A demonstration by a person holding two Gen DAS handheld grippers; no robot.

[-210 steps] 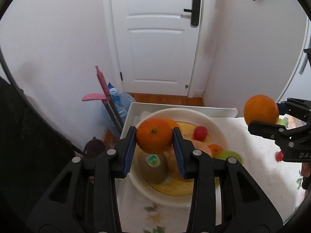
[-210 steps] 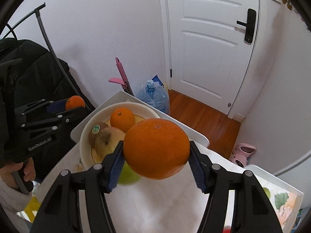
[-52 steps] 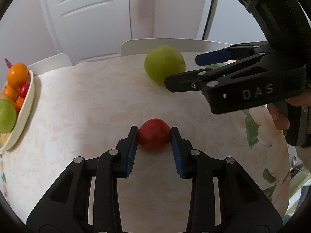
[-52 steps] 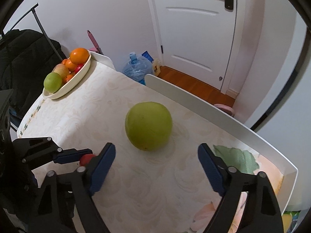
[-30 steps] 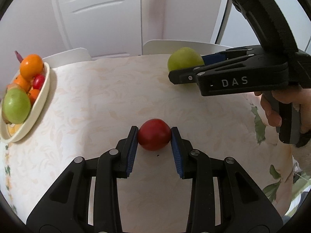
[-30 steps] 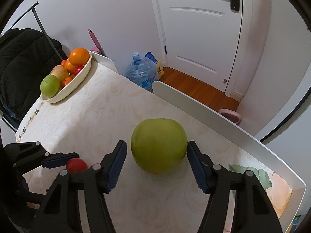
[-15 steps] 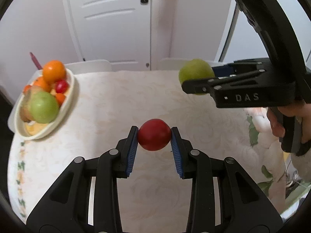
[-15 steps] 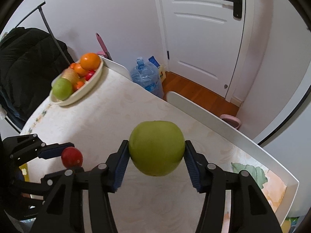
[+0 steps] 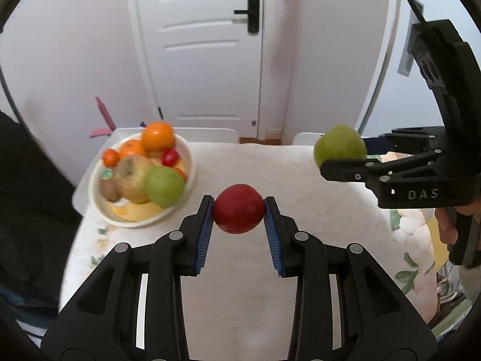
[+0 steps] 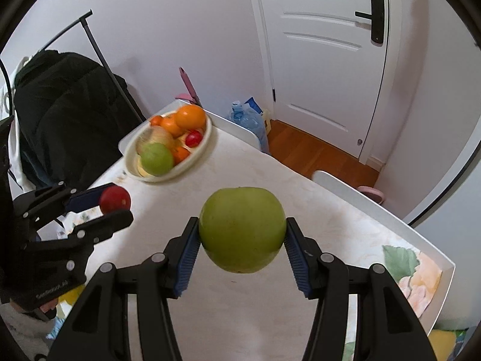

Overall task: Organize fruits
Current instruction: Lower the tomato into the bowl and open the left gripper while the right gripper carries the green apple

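Note:
My left gripper is shut on a small red fruit and holds it above the table. It also shows in the right wrist view, at the left. My right gripper is shut on a large green apple, held above the table; the apple shows at the right of the left wrist view. A cream bowl at the table's far left holds oranges, a green apple, a kiwi and other fruit. The bowl also shows in the right wrist view.
The table has a pale floral cloth and a raised white rim. A black coat on a rack stands left of the table. A water bottle and a white door lie beyond it.
Both grippers have risen off the table with their fruit and swung toward the bowl, which now sits nearer the middle of both views. The right gripper closed on the green apple.

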